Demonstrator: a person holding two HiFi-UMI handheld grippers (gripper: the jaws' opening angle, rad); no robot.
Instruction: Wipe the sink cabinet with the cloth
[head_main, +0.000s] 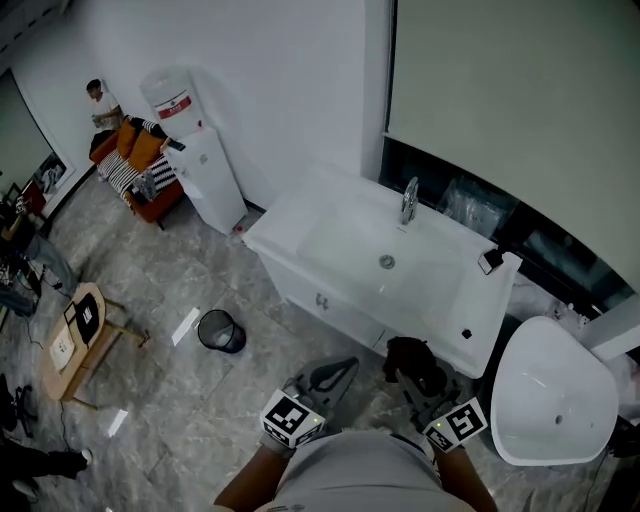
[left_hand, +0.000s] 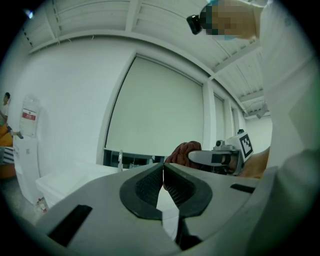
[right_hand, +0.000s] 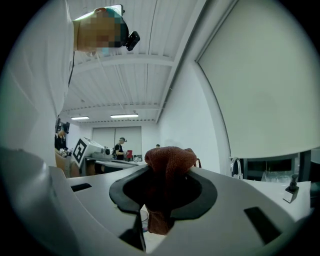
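Note:
The white sink cabinet (head_main: 335, 300) stands ahead of me, with a basin and a chrome faucet (head_main: 409, 200) on top. My right gripper (head_main: 418, 372) is shut on a dark reddish-brown cloth (head_main: 410, 355), held in the air just short of the cabinet's front right corner. In the right gripper view the cloth (right_hand: 167, 162) is bunched between the pads and hangs below them. My left gripper (head_main: 332, 374) hovers beside it, lower left, shut and empty; its pads meet at the tips (left_hand: 163, 167). From the left gripper view the cloth (left_hand: 182, 151) and the right gripper (left_hand: 212, 158) show at the right.
A black waste bin (head_main: 220, 331) sits on the floor left of the cabinet. A white water dispenser (head_main: 205, 170) stands by the wall, an orange sofa (head_main: 140, 165) beyond it. A white oval tub (head_main: 553, 400) is at the right. A small black object (head_main: 490, 261) rests on the countertop.

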